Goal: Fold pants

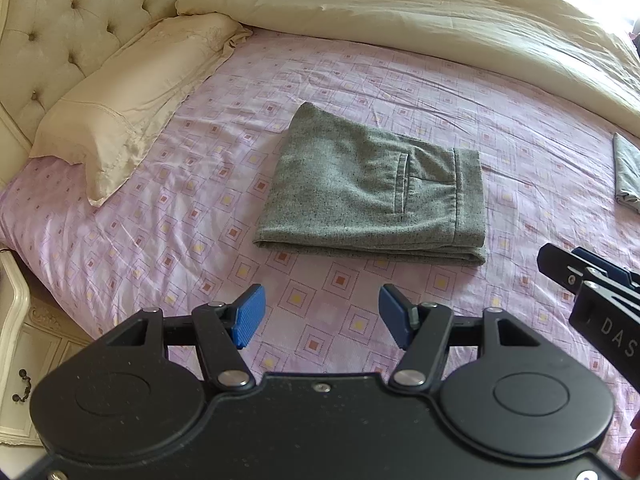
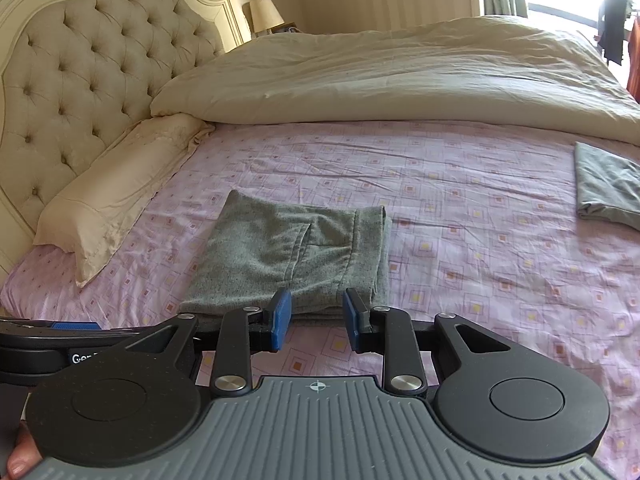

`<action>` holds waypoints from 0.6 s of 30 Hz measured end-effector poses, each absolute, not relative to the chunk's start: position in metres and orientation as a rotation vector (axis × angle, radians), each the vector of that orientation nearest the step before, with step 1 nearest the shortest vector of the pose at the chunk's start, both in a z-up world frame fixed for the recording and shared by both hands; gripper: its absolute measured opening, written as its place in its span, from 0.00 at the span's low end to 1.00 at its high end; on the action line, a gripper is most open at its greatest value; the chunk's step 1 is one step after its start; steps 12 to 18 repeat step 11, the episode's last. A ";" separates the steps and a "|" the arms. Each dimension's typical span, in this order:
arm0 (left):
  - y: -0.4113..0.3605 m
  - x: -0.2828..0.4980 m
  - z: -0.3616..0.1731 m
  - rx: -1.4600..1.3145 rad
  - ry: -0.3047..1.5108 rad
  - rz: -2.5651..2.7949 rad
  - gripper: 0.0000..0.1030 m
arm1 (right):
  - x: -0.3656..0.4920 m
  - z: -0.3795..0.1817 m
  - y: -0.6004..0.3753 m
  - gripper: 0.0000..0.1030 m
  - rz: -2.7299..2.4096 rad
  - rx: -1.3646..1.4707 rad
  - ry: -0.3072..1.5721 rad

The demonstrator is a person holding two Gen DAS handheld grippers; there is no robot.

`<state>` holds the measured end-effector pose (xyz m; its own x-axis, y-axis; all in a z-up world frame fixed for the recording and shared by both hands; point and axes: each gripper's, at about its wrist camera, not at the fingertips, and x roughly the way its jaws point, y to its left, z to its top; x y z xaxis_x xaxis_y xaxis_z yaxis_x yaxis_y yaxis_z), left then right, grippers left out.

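Blue-padded tongs (image 1: pixel 322 316) (image 2: pixel 316 318) agape, empty

one folded gray pants (image 1: pixel 372 192), one second folded gray cloth (image 2: pixel 606 188), one pillow (image 1: pixel 132 92), one duvet (image 1: pixel 420 20), one lamp (image 2: pixel 265 12)

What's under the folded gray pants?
The pants lie flat on the pink patterned sheet, which shows all around them. Whatever is directly beneath is covered by the cloth, so nothing else can be seen there.
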<state>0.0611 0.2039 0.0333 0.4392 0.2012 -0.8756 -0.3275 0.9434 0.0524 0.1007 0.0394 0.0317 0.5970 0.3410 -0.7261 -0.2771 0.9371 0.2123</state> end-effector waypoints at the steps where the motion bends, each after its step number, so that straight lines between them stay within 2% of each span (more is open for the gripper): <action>1: 0.204 0.062 0.033 -0.132 1.069 0.327 0.64 | 0.101 0.031 0.039 0.27 0.357 0.080 0.860; 18: 0.224 0.072 0.021 -0.141 1.084 0.272 0.65 | 0.107 0.022 0.053 0.27 0.305 0.069 0.881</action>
